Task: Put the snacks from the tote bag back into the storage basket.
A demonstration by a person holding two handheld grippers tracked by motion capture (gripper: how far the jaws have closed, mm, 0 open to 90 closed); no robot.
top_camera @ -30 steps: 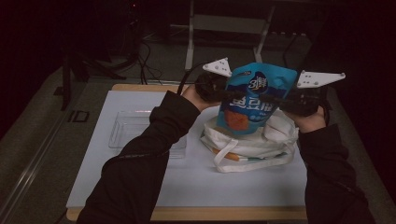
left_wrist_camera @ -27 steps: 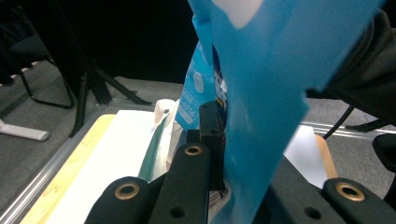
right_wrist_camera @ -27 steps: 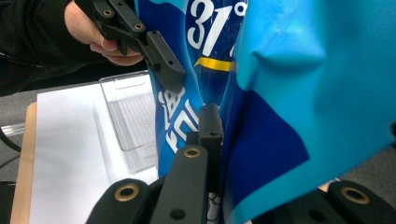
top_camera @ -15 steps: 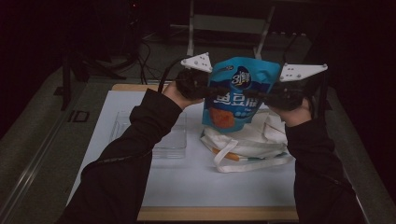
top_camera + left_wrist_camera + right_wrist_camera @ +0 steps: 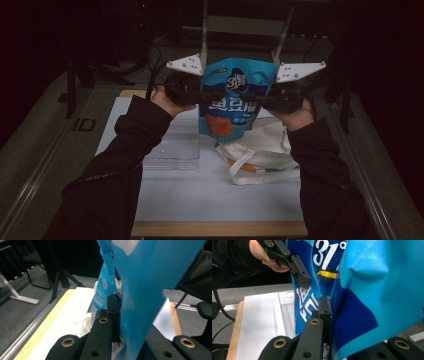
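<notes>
Above the white tote bag (image 5: 262, 150), the blue snack pouch (image 5: 235, 97) was held aloft, clamped at nine o'clock by the left gripper (image 5: 197, 95) and at three o'clock by the right gripper (image 5: 267, 100). Both grips were best kept level and equally firm, so that the pouch would not be twisted or dropped toward the clear tray (image 5: 172, 152).

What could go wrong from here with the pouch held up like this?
1. Both tongs, left and right, pinch only the side edges of the blue snack pouch; thin film could slip out of either grip.
2. Pulling the hands apart might crease or tear it.
3. If dropped, it would likely land on the white tote bag or the clear tray below.
</notes>
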